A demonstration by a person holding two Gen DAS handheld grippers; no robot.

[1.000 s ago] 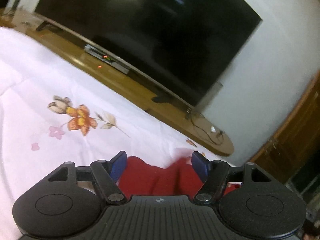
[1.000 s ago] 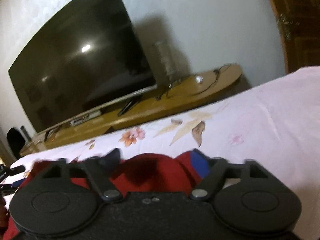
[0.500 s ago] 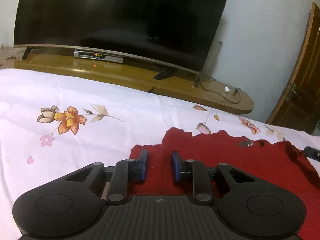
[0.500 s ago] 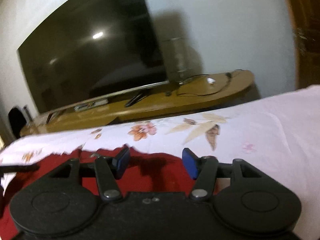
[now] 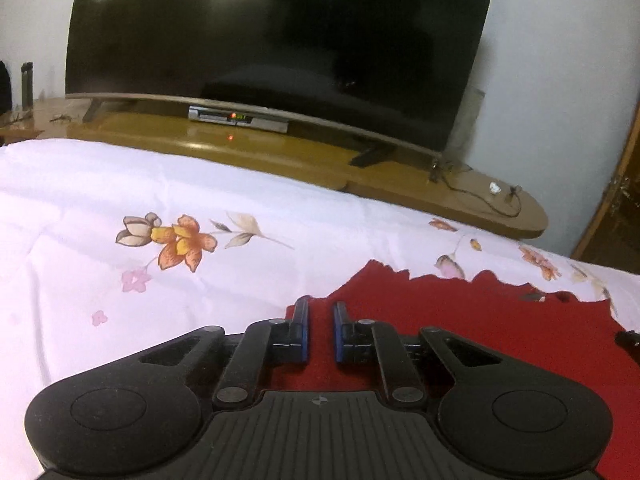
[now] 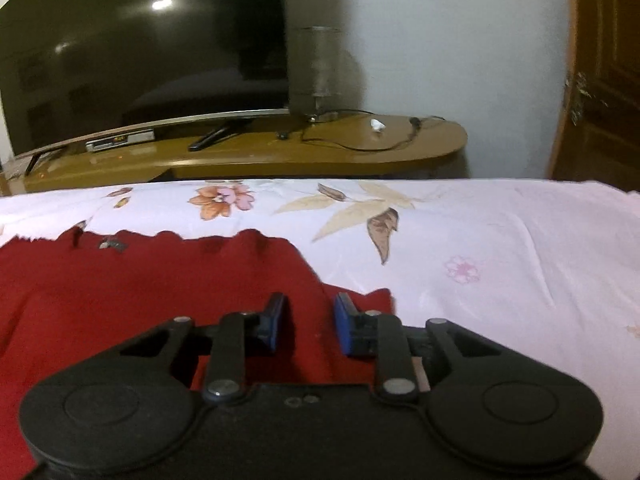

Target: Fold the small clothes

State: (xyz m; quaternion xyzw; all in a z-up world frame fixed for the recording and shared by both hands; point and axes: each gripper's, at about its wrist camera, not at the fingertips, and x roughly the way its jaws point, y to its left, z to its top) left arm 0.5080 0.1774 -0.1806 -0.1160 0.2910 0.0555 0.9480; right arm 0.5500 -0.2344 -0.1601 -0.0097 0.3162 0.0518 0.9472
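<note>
On the bed's floral sheet (image 5: 120, 184) lies the red garment (image 5: 460, 320), spread flat. Both the left gripper (image 5: 320, 316) and right gripper (image 6: 308, 308) are closing their jaws over its near corners, gaps still visible.

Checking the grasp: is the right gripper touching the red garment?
Cannot tell. In the right wrist view the right gripper, jaws closing, hangs over the garment at its corner, red cloth showing in the gap; contact itself is hidden.
</note>
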